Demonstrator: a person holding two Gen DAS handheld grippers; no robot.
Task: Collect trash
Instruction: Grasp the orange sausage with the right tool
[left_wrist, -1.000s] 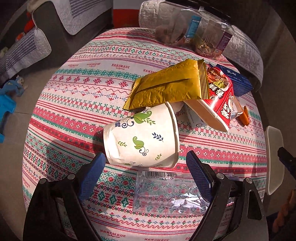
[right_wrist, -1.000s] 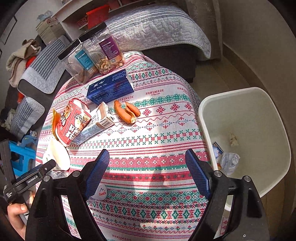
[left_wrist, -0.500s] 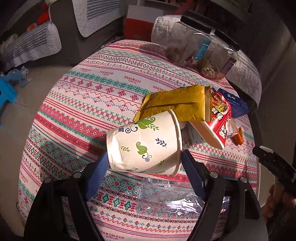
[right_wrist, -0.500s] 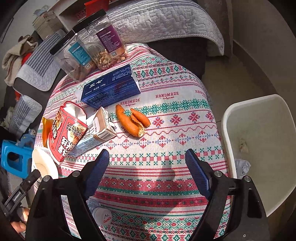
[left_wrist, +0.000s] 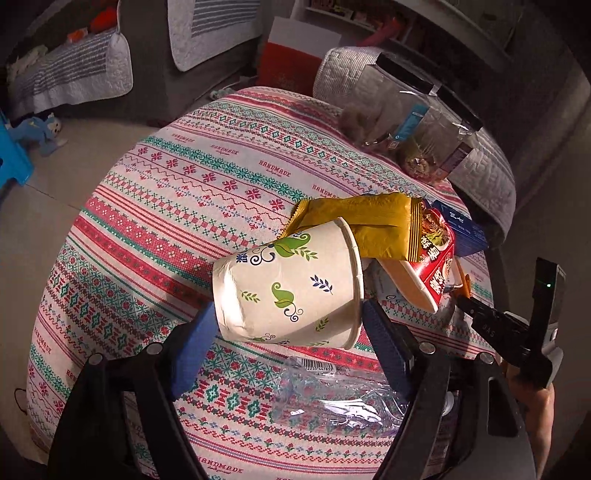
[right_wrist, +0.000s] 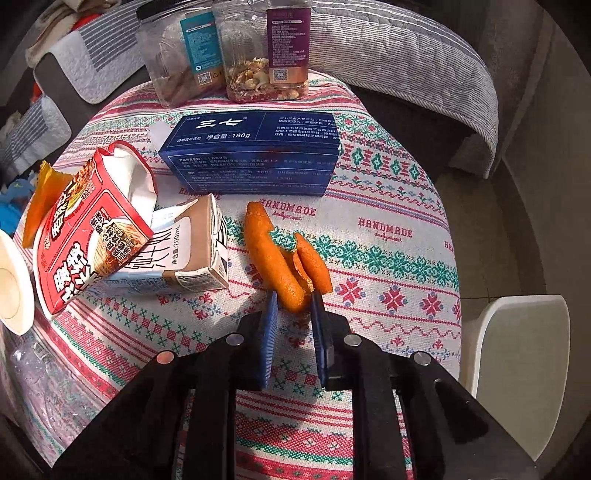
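Note:
A paper cup (left_wrist: 288, 280) with green leaf prints lies on its side between my left gripper's (left_wrist: 288, 310) blue pads, which are shut on its sides and hold it off the tablecloth. In the right wrist view an orange peel (right_wrist: 280, 258) lies in two curled pieces on the cloth. My right gripper (right_wrist: 293, 297) points down at it. Its jaws are closing, and the peel's near end sits between the pads and touches them. The right gripper's tip (left_wrist: 469, 302) also shows at the right edge of the left wrist view.
On the round patterned table (right_wrist: 388, 236) lie a red noodle box (right_wrist: 92, 240), a milk carton (right_wrist: 184, 254), a blue box (right_wrist: 255, 155), two clear jars (right_wrist: 229, 51), a yellow wrapper (left_wrist: 369, 221) and a clear plastic wrapper (left_wrist: 332, 398). A white bin (right_wrist: 517, 362) stands right of the table.
My left gripper closed on the cup and raised it off the cloth. My right gripper swung from beside the bin down to the orange peel, and its jaws narrowed around it.

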